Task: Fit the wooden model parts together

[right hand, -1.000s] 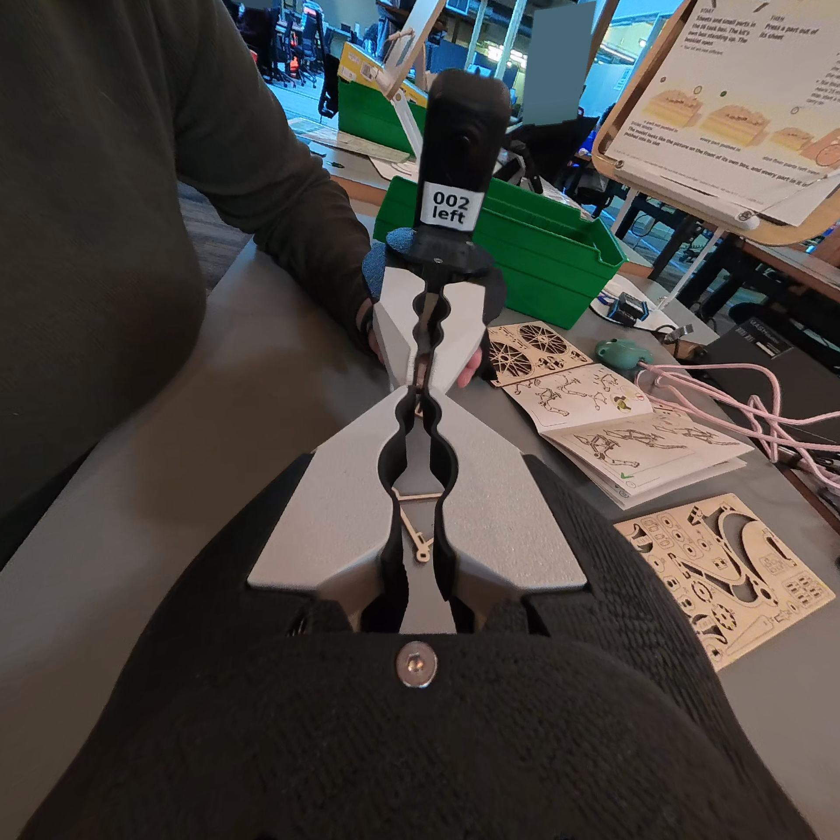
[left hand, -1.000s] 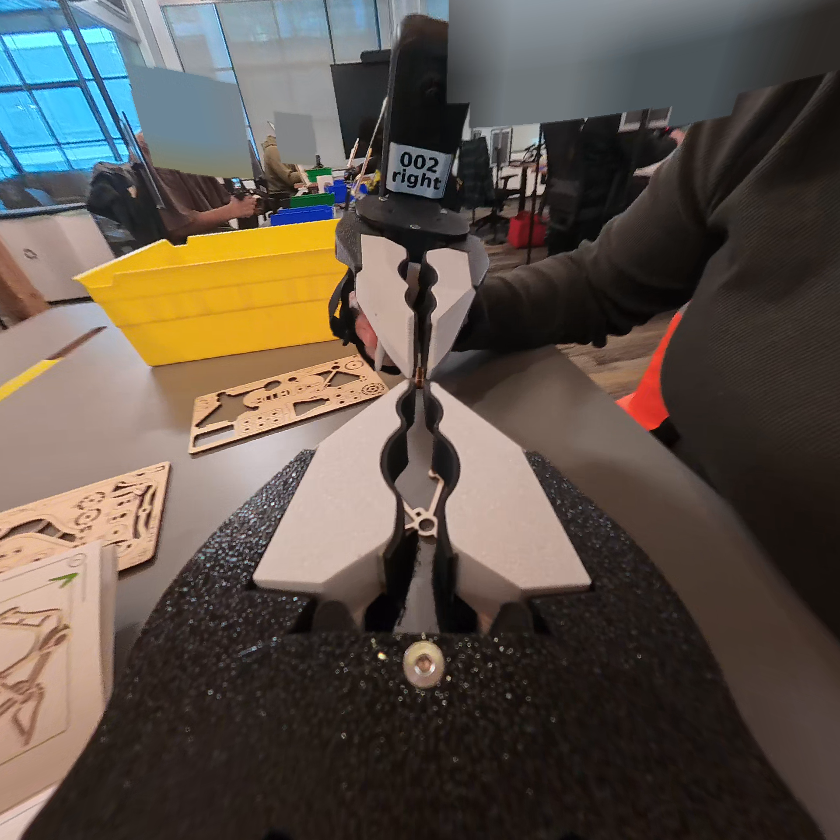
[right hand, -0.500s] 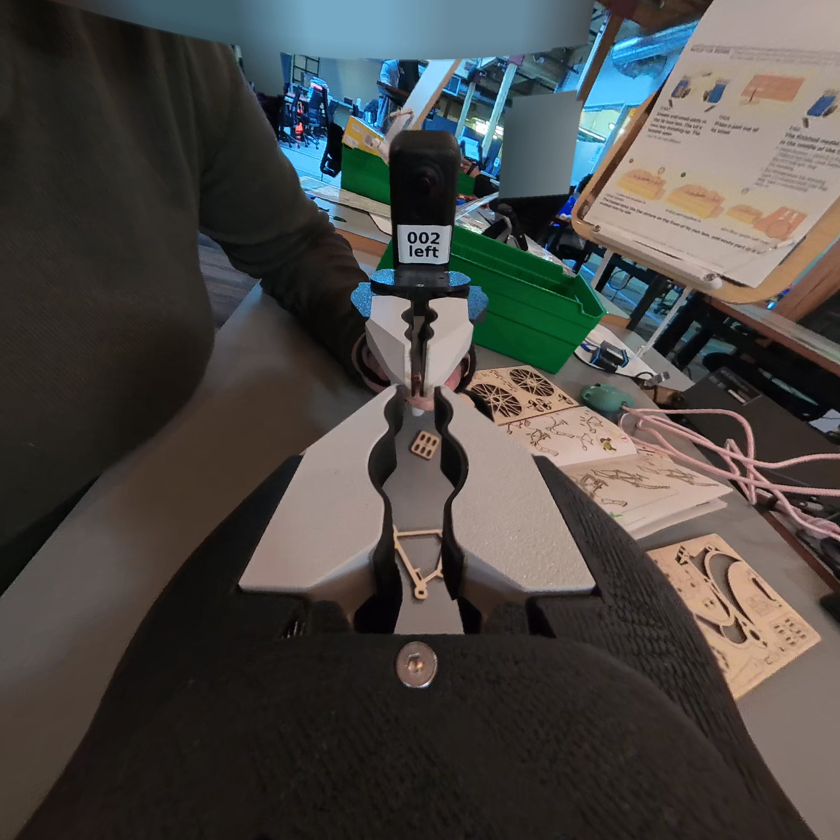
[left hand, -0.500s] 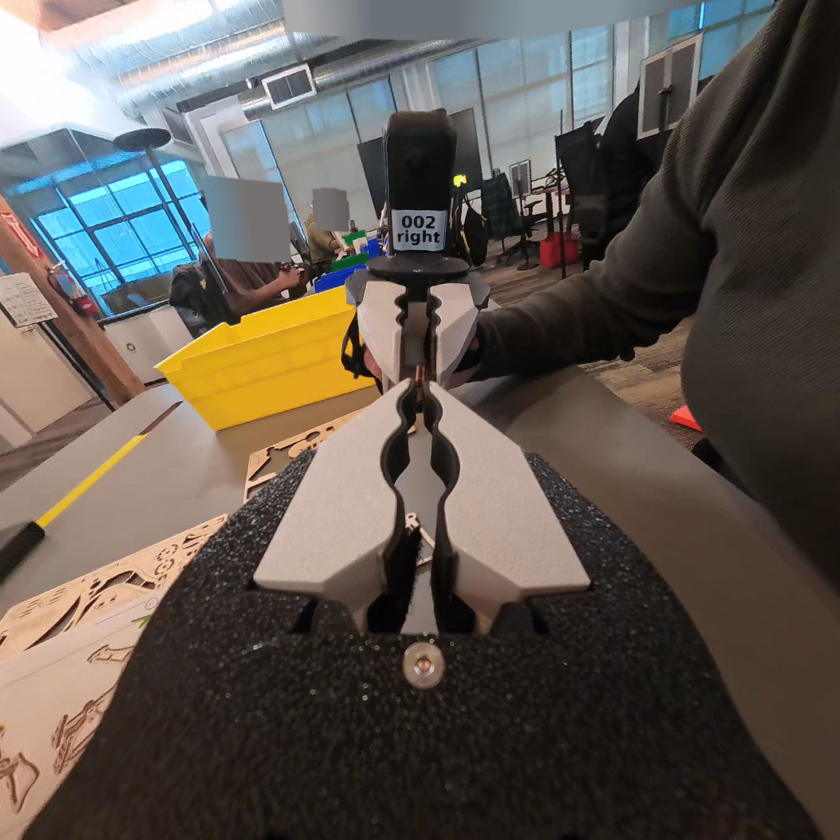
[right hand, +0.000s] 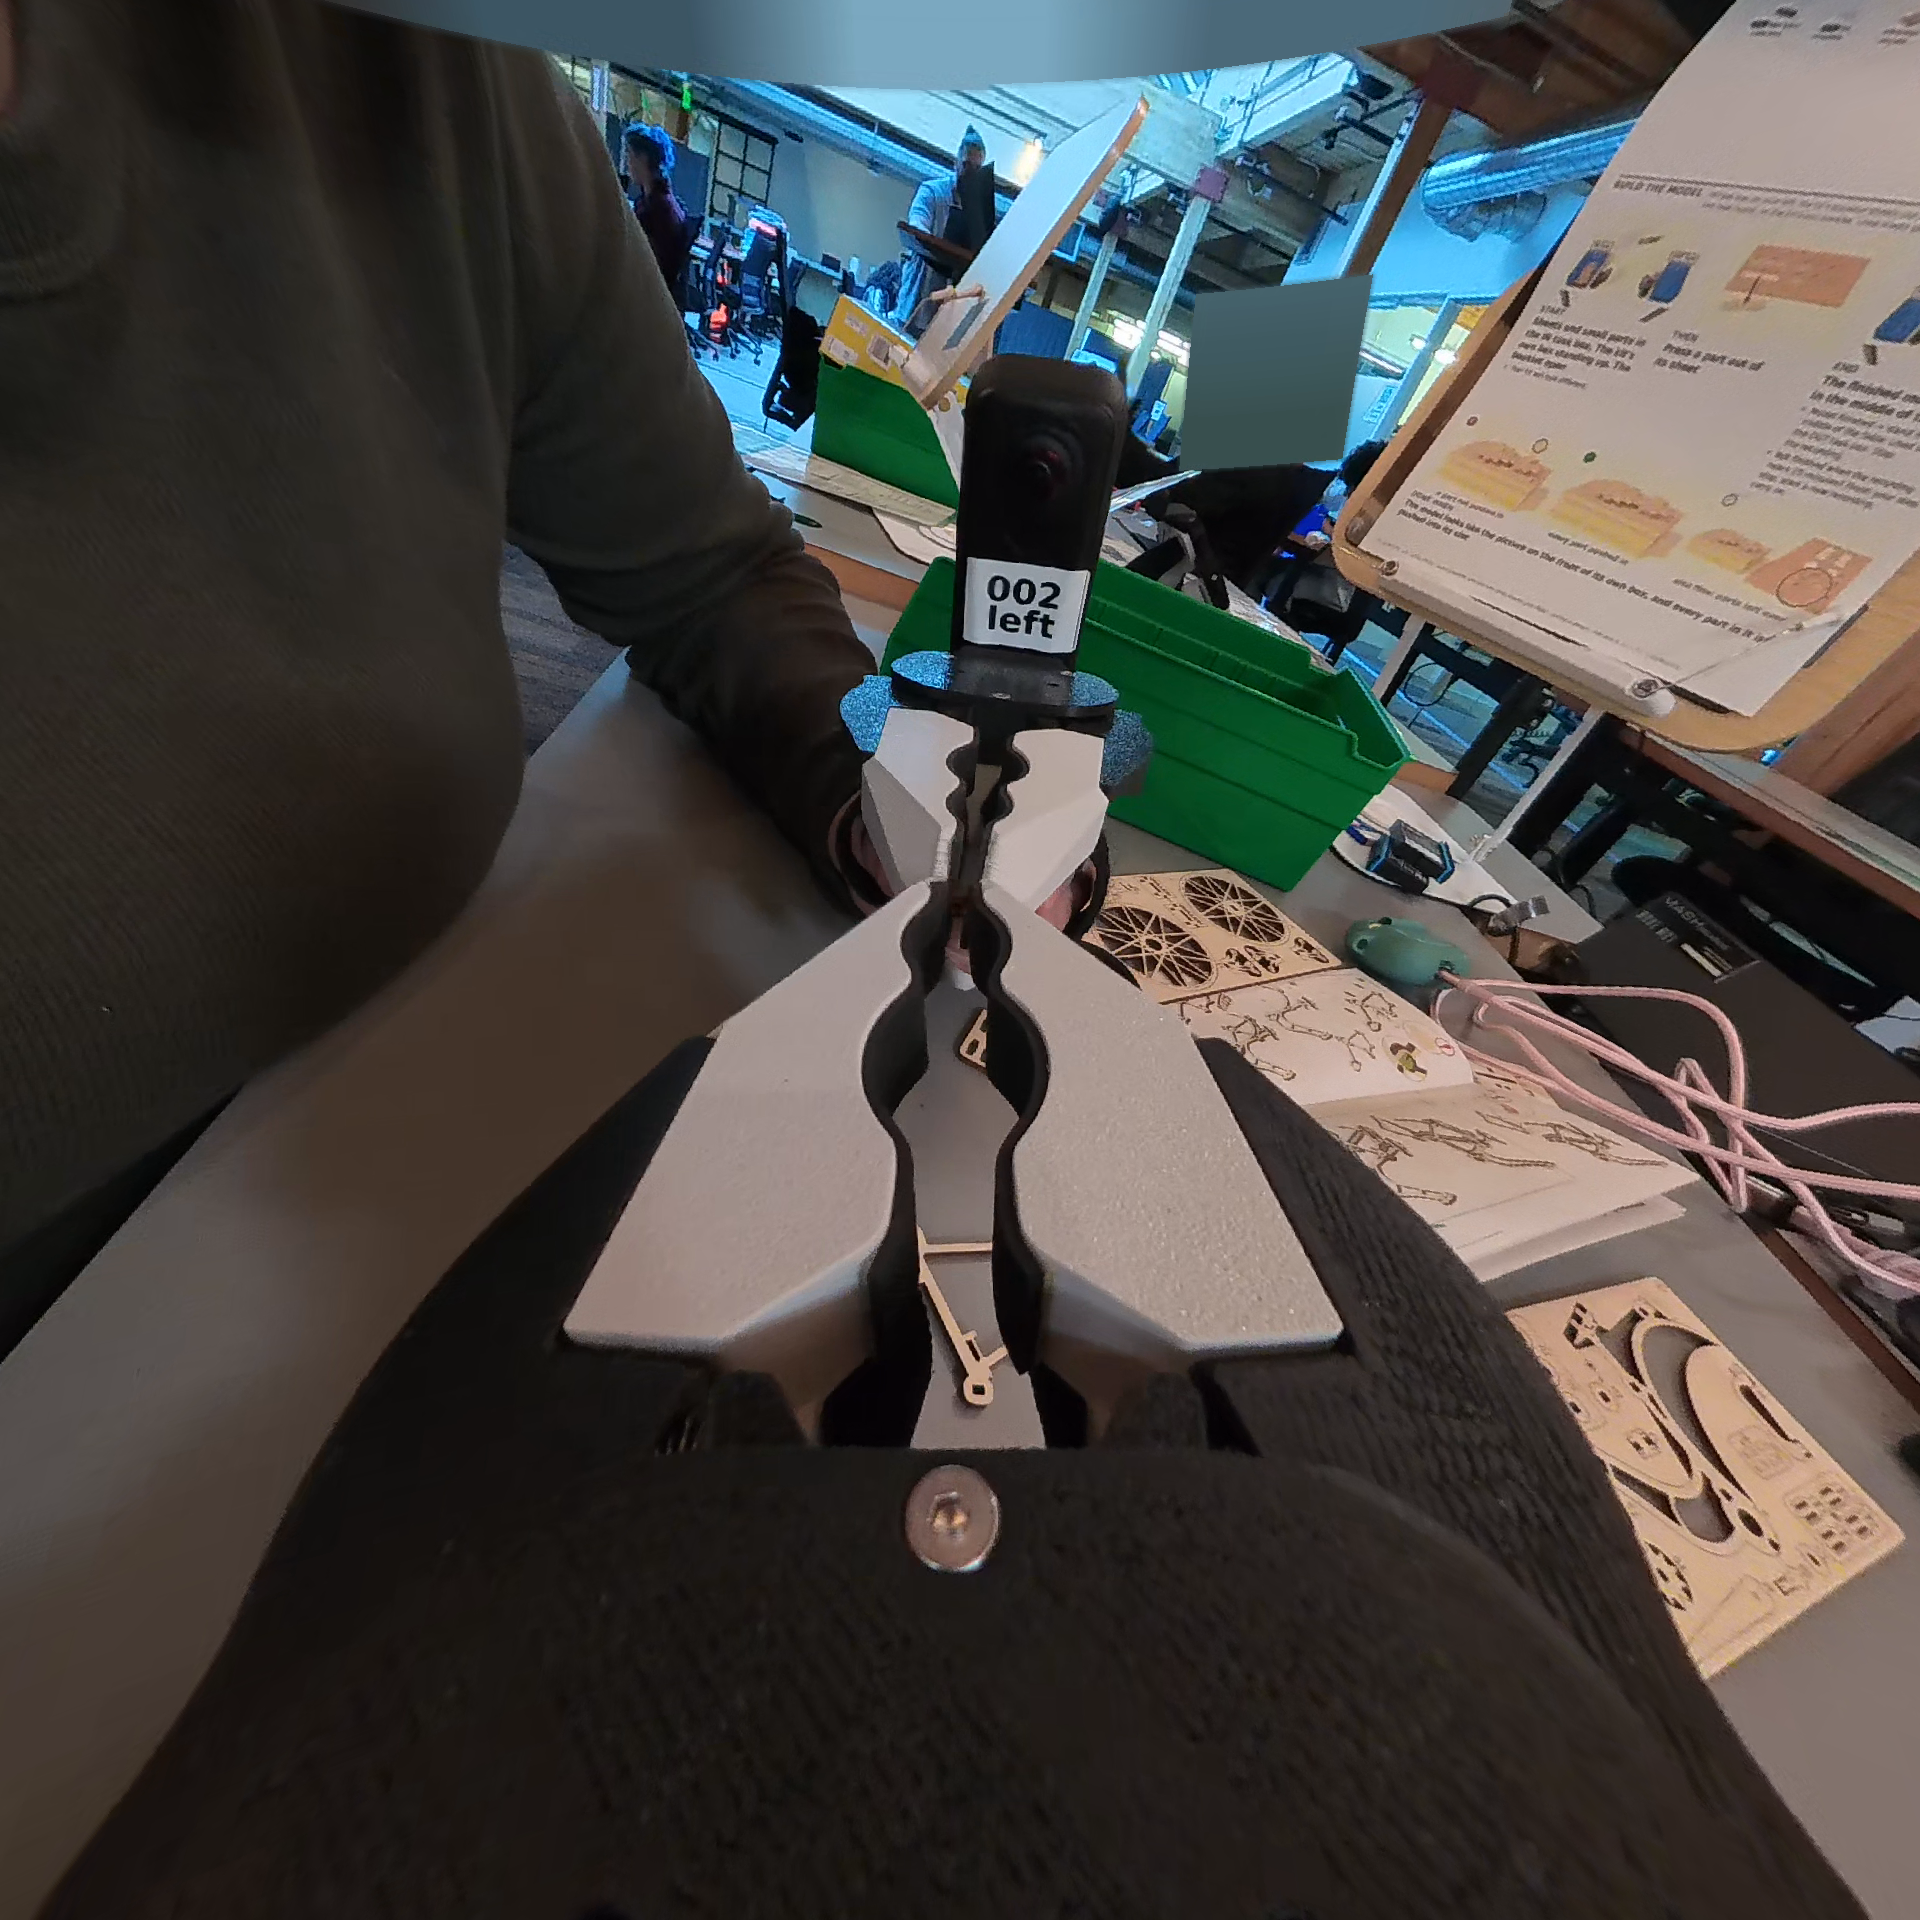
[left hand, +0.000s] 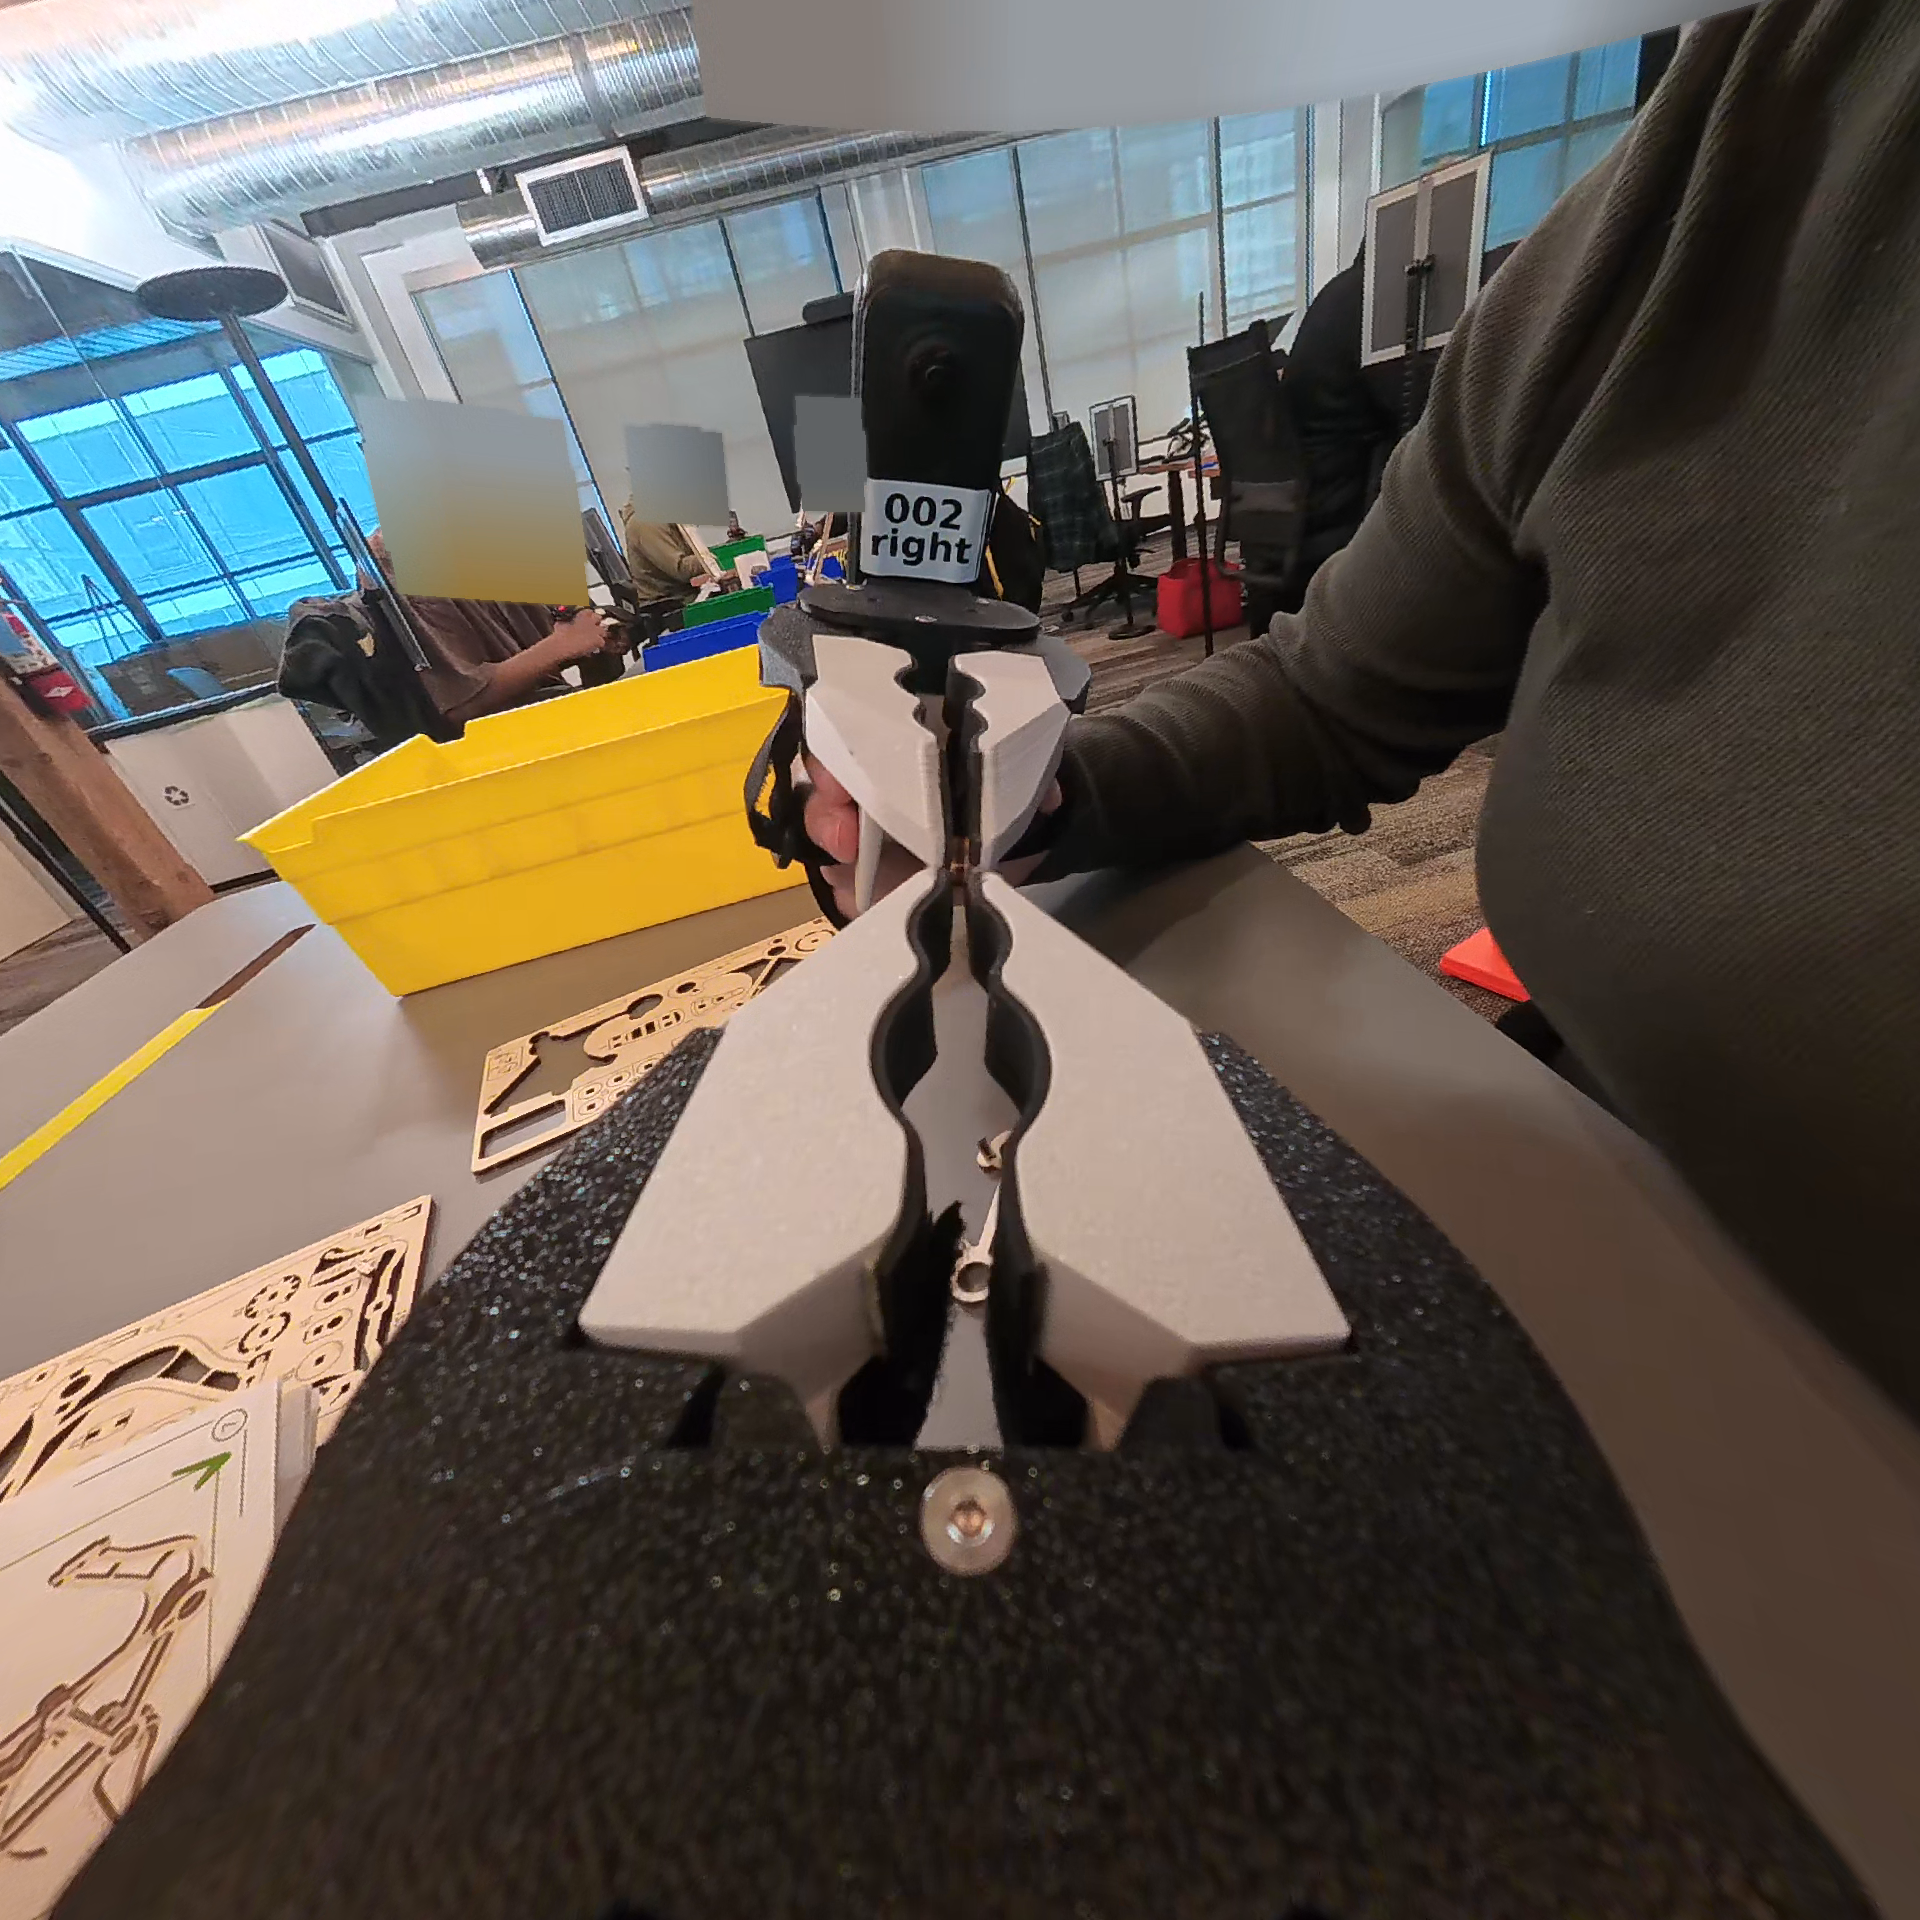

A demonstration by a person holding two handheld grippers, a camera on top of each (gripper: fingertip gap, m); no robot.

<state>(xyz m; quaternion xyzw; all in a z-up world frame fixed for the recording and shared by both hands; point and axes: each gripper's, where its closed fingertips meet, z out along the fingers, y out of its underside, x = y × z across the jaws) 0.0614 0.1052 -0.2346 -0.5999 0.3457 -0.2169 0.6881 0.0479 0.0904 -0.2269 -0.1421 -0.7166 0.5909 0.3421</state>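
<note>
My two grippers meet tip to tip above the grey table (left hand: 1351, 1018). In the left wrist view my left gripper (left hand: 961, 885) is shut, and a small brown wooden part (left hand: 960, 868) sits pinched at its tips. My right gripper (left hand: 961, 850) faces it, also shut on that part. The right wrist view shows the same meeting, with my right gripper (right hand: 958, 906) against the left gripper (right hand: 966, 878). A thin wooden frame part (right hand: 956, 1320) lies on the table under the fingers, also seen in the left wrist view (left hand: 980, 1226). A small perforated wooden plate (right hand: 975, 1039) lies beneath my right fingers.
A yellow bin (left hand: 540, 821) and cut wooden sheets (left hand: 623, 1049) lie to the left. A green bin (right hand: 1226, 727), a wheel sheet (right hand: 1195, 935), an open booklet (right hand: 1403, 1101), another sheet (right hand: 1714, 1455) and pink cables (right hand: 1662, 1091) lie to the right. The person's body is close behind. Both grippers' tips are close together, under 4 cm apart.
My right gripper opened half a second ago and has shut again at the tips. The small perforated plate has shown on the table since it opened. Both grippers tilted upward.
</note>
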